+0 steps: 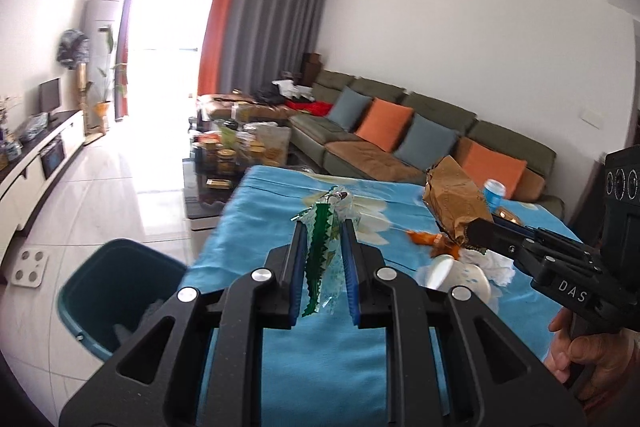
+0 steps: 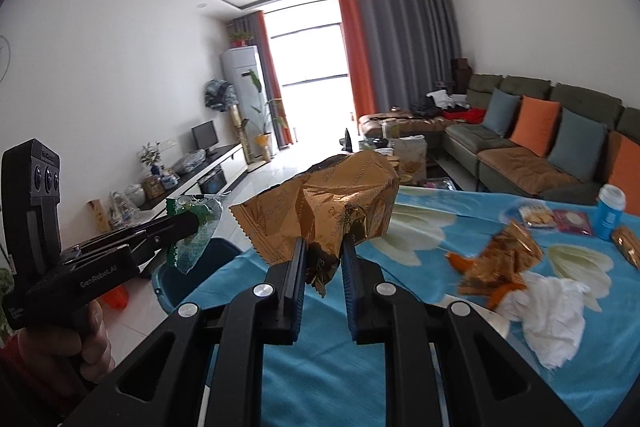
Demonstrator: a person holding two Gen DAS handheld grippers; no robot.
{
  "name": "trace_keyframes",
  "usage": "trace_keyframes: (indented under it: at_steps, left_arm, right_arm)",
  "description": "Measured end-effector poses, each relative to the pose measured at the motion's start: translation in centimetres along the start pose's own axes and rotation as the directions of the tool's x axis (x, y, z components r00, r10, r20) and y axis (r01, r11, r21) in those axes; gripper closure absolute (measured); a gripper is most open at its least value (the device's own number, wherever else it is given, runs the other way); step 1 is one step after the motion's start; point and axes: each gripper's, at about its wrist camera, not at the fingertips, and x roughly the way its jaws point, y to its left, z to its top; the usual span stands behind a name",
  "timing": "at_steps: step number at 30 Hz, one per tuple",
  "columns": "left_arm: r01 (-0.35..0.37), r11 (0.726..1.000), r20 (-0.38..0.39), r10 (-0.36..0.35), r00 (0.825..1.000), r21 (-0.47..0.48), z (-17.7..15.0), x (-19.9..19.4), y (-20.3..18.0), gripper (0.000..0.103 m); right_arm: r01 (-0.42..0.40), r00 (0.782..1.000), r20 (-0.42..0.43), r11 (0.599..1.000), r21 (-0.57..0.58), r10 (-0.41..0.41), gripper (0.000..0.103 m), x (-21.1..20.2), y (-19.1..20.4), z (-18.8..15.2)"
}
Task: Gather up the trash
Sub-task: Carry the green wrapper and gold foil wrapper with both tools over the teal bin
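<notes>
My left gripper (image 1: 323,227) is shut on a green and clear plastic wrapper (image 1: 320,251) and holds it above the table's left part; it shows in the right wrist view (image 2: 192,223) too. My right gripper (image 2: 323,247) is shut on a crumpled gold snack bag (image 2: 332,203) held above the table; it also appears in the left wrist view (image 1: 452,199). A dark teal trash bin (image 1: 116,291) stands on the floor left of the table, with some trash inside. More trash lies on the blue tablecloth (image 2: 360,379): crumpled white tissue (image 2: 552,315), gold wrappers (image 2: 504,259) and orange peel (image 2: 456,261).
A white paper cup (image 1: 460,275) lies on its side near the tissue. A blue and white cup (image 2: 610,211) and snack packets (image 2: 538,217) sit at the table's far right. A cluttered coffee table (image 1: 236,151) and sofa (image 1: 400,143) stand beyond.
</notes>
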Motion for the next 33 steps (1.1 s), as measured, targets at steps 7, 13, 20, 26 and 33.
trace_keyframes:
  at_steps: [7, 13, 20, 26, 33]
  left_arm:
    - [-0.104, 0.994, 0.027, 0.106, 0.994, -0.045, 0.0, -3.1, 3.5, 0.085]
    - [-0.201, 0.976, 0.02, 0.204, 0.979, -0.088, -0.5, -5.1, 7.7, 0.085]
    - [-0.299, 0.943, -0.014, 0.3, 0.954, -0.148, -1.3, -6.5, 13.0, 0.085]
    - [-0.364, 0.913, -0.055, 0.361, 0.931, -0.181, -2.2, -6.9, 17.0, 0.085]
    - [-0.398, 0.892, -0.123, 0.38, 0.917, -0.215, -2.9, -4.1, 20.7, 0.085]
  right_arm:
    - [-0.099, 0.995, -0.026, 0.993, -0.059, 0.098, 0.087, 3.1, 3.5, 1.2]
    - [-0.18, 0.982, -0.071, 0.978, -0.101, 0.173, 0.087, 6.0, 6.2, 2.2]
    - [-0.261, 0.957, -0.169, 0.951, -0.166, 0.234, 0.087, 10.4, 10.0, 2.4]
    - [-0.31, 0.931, -0.26, 0.93, -0.198, 0.255, 0.087, 14.3, 12.3, 2.1]
    - [-0.354, 0.899, -0.351, 0.906, -0.234, 0.261, 0.087, 18.0, 15.0, 1.3]
